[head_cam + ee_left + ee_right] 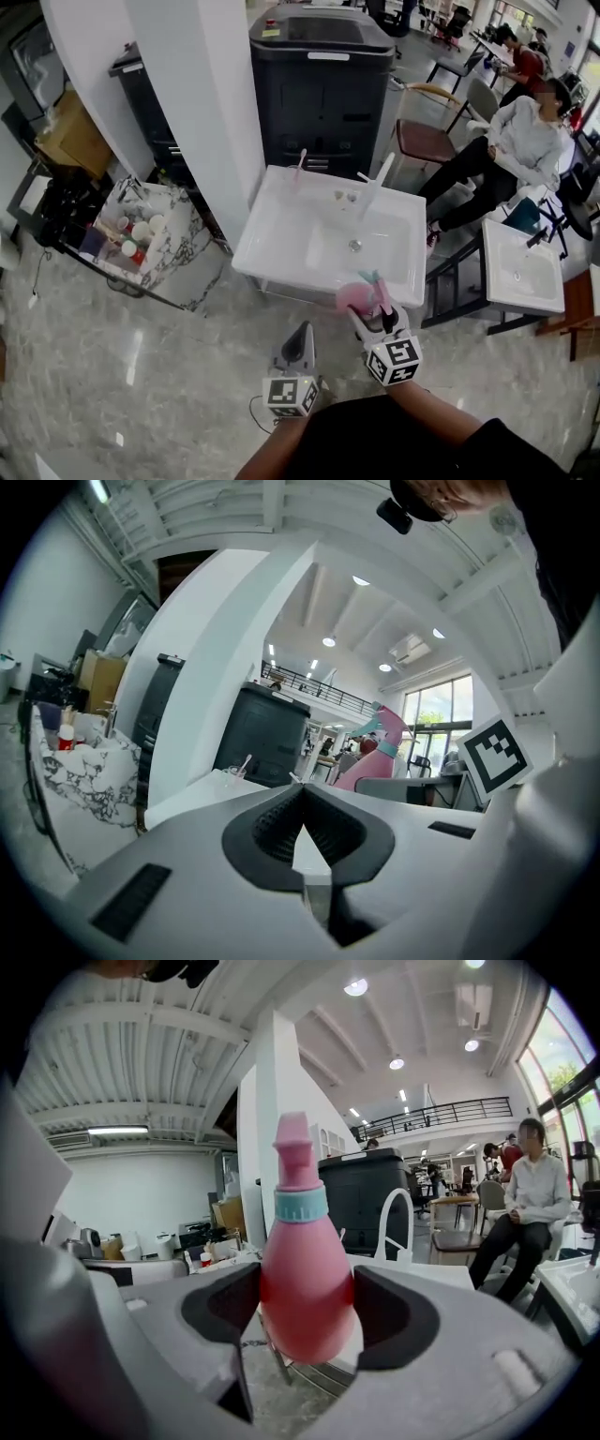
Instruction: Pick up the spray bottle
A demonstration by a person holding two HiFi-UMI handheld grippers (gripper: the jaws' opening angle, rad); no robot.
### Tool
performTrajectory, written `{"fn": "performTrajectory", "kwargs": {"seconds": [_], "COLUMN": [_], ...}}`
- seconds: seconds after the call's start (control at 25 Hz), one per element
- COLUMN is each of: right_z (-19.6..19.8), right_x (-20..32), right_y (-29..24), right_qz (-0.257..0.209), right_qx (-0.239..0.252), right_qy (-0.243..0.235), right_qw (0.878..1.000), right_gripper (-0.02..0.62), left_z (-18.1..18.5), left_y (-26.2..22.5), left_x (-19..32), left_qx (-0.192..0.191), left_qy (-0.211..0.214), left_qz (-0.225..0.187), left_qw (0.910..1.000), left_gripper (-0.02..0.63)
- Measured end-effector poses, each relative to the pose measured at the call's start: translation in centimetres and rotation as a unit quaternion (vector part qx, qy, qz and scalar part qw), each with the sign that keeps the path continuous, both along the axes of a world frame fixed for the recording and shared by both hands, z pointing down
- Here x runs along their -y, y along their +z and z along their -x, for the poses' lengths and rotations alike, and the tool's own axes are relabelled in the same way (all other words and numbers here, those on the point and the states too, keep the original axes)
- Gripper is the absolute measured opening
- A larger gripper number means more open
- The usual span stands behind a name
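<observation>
The pink spray bottle (pixel 305 1279), with its teal collar and pink nozzle, stands upright between the dark pads of my right gripper (pixel 307 1309), which is shut on its belly. In the head view the spray bottle (pixel 354 298) hangs in the right gripper (pixel 371 306) just in front of the white sink's (pixel 272 239) near edge. My left gripper (pixel 305 330) hovers to the left of it, lower in the picture. Seen in the left gripper view, the left gripper (pixel 300 789) has its tips touching with nothing held. The spray bottle (pixel 377 754) shows beyond it to the right.
The sink carries a white faucet (pixel 380 178). Behind it stand a black machine (pixel 319 84) and a white pillar (pixel 197 103). A marble table (pixel 183 246) with cups is at the left. A seated person (pixel 525 141), a chair (pixel 427 141) and a second sink (pixel 525 277) are at the right.
</observation>
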State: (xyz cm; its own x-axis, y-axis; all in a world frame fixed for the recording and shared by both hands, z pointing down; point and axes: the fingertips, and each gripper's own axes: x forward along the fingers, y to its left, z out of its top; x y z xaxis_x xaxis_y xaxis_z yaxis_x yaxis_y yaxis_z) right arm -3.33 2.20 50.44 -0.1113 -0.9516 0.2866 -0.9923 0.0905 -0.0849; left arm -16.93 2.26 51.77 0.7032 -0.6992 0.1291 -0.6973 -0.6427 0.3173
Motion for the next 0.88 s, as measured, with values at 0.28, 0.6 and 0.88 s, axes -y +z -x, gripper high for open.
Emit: {"fn": "performTrajectory", "kwargs": {"seconds": [0.28,0.6,0.88], "right_z": [-4.6,-9.5,-11.7], "right_x": [-5.1,-9.4,-13.0], "right_y": [-0.3,-0.9,-1.4], "right_qz": [-0.005,-0.002,-0.007], "right_qx": [0.008,0.017,0.018], "right_qy": [0.053,0.098,0.128], "right_qw": [0.999,0.995,0.992], "right_gripper": [0.305,0.305,0.305], "left_z": [-5.6,-11.5,-13.4], "left_y": [-1.0,-1.6,-2.8], "left_x": [-2.6,-5.4,-8.4], "left_qx": [0.015,0.032,0.039], "left_qy": [0.049,0.091,0.116], "left_qz": [-0.030,-0.026,-0.042], "left_qw": [0.9983,0.9950,0.9916], "left_gripper": [0.017,0.017,0.017]}}
